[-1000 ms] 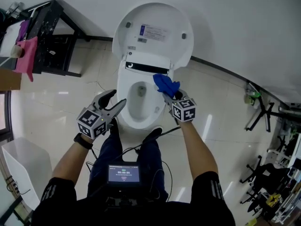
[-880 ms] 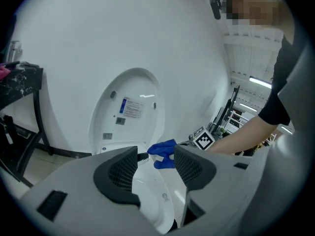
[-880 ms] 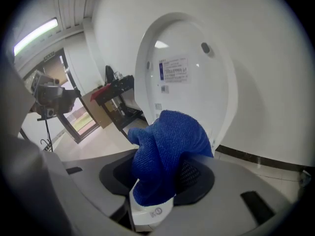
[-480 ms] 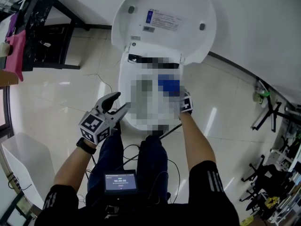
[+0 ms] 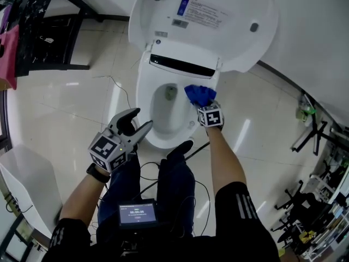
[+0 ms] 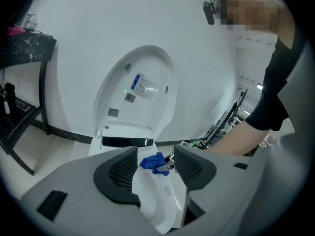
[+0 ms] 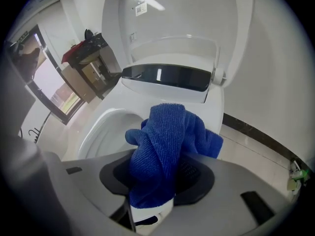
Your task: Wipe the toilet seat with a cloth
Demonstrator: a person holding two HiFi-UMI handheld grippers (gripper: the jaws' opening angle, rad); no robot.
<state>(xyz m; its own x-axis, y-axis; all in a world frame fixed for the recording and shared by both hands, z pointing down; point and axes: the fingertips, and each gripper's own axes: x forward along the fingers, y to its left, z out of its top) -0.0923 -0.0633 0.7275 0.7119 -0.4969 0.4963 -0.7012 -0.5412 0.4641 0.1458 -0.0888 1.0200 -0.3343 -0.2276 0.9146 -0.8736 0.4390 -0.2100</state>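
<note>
The cloth (image 7: 165, 146), a bunched blue one, is clamped tight between the jaws of the right gripper (image 5: 202, 102), its folds spilling up and over the pads. It sits on the right side of the toilet seat (image 5: 144, 100), up toward the hinge end, just in front of the dark strip (image 5: 182, 66) across the back of the toilet. Whether it presses hard onto the rim, the views don't settle, but it looks down on it.

Over at the toilet's front left, the left gripper (image 5: 139, 120) hovers just beside the rim with its jaws spread wide and nothing caught between them; through that gap its own camera sees only the white rim and the blue cloth beyond.

The lid (image 5: 229, 31) stands raised behind the seat, a printed label (image 5: 203, 12) on its inner face. Left of the toilet, well apart, stands a black table (image 5: 43, 31).
</note>
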